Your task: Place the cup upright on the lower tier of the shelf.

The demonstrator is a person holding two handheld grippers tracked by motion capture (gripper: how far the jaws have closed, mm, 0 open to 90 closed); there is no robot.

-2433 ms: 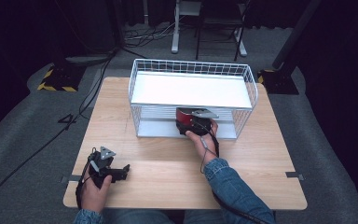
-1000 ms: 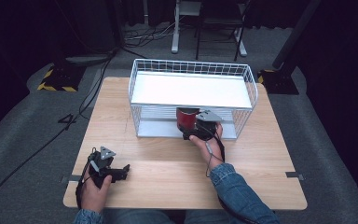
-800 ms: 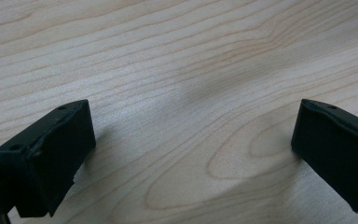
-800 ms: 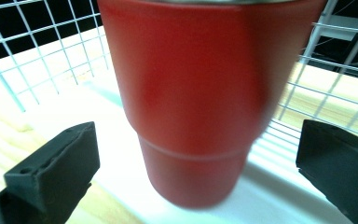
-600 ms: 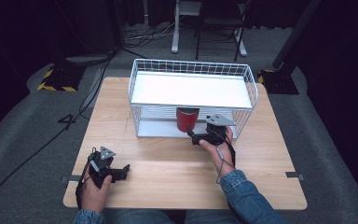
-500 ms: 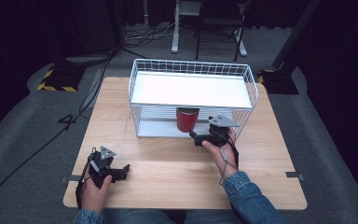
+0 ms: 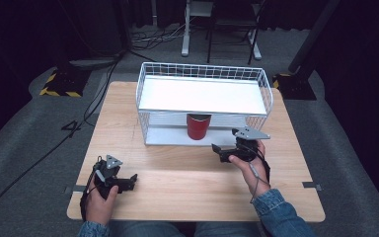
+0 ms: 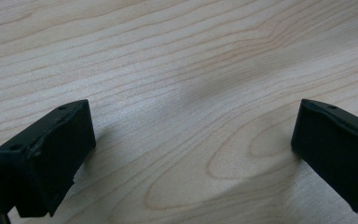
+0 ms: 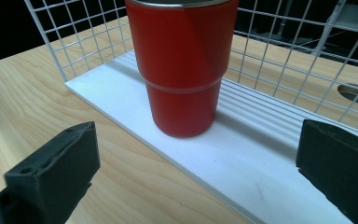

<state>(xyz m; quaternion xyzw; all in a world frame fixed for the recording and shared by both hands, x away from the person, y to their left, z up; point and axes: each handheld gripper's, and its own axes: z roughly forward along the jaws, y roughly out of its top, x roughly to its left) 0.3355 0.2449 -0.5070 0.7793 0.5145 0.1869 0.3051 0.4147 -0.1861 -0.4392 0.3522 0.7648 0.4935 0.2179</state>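
A red metal cup [image 7: 198,126] stands upright on the lower white shelf [image 7: 165,138] of a white wire rack [image 7: 144,85]. In the right gripper view the cup [image 9: 182,70] rises just beyond the jaws, near the shelf's front edge [image 9: 242,163]. My right gripper [image 7: 219,152] sits on the table in front of the rack, a little right of the cup. It is open [image 9: 196,172] and holds nothing. My left gripper [image 7: 131,180] rests at the table's front left, open [image 8: 191,154] over bare wood.
The rack's upper white shelf [image 7: 202,94] overhangs the cup, with wire walls at the back and sides. The wooden table [image 7: 177,182] lies between rack and front edge. Cables and chair legs [image 7: 217,29] are on the floor behind.
My right gripper let go of the red cup on the lower shelf and drew back to the right and toward the person. The cup now stands upright alone. The left gripper stayed put.
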